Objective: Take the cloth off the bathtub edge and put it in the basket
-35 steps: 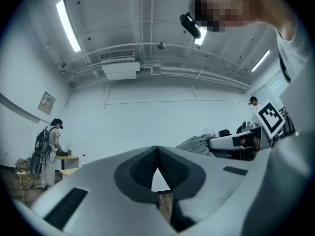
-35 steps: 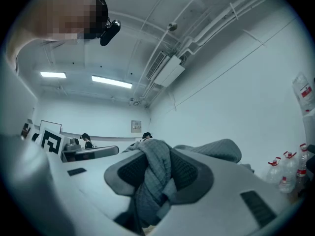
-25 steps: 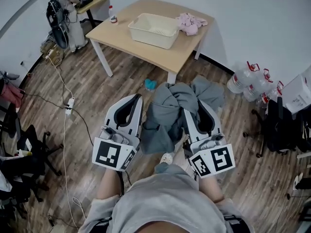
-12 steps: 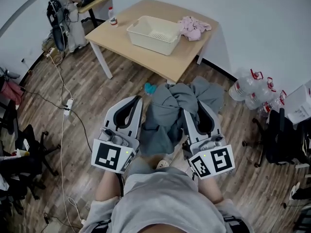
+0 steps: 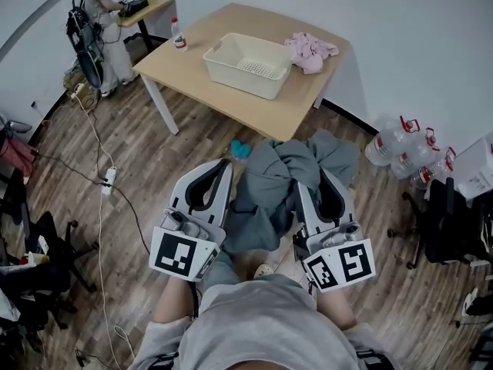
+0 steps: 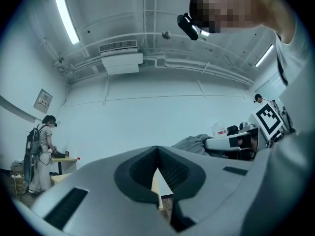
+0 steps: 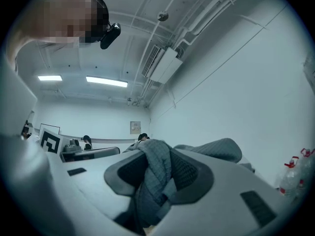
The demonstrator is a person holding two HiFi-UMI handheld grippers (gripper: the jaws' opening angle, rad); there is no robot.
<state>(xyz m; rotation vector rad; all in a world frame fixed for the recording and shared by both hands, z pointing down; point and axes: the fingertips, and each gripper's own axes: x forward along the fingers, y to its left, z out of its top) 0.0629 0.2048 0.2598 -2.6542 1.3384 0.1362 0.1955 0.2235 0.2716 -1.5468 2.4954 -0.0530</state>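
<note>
1. The grey cloth (image 5: 273,183) hangs in the air in front of you, bunched and knotted-looking, above the wooden floor (image 5: 154,145) and well short of the table. In the head view it drapes down between your two grippers, lying closer to the right one.
2. Your right gripper (image 5: 306,177) has its jaws clamped on a fold of that cloth. The right gripper view shows the grey quilted fabric (image 7: 157,176) squeezed between the dark pads and spilling over the top of them.
3. Your left gripper (image 5: 219,169) has its jaws brought together with nothing between them. In the left gripper view the tips meet at (image 6: 157,156), with only a thin sliver of table showing through lower down. It sits just beside the cloth, on its left.
4. The cream basket (image 5: 231,69) stands on the light wooden table (image 5: 185,64) ahead of you, open side up.
5. A pink cloth (image 5: 310,51) lies on the table just beside the basket's right end, and a small bottle (image 5: 178,34) stands near the table's far left edge.
6. On the floor, a small blue object (image 5: 240,149) lies just under the table's near corner, and large water jugs (image 5: 397,141) sit by the wall to your right.
</note>
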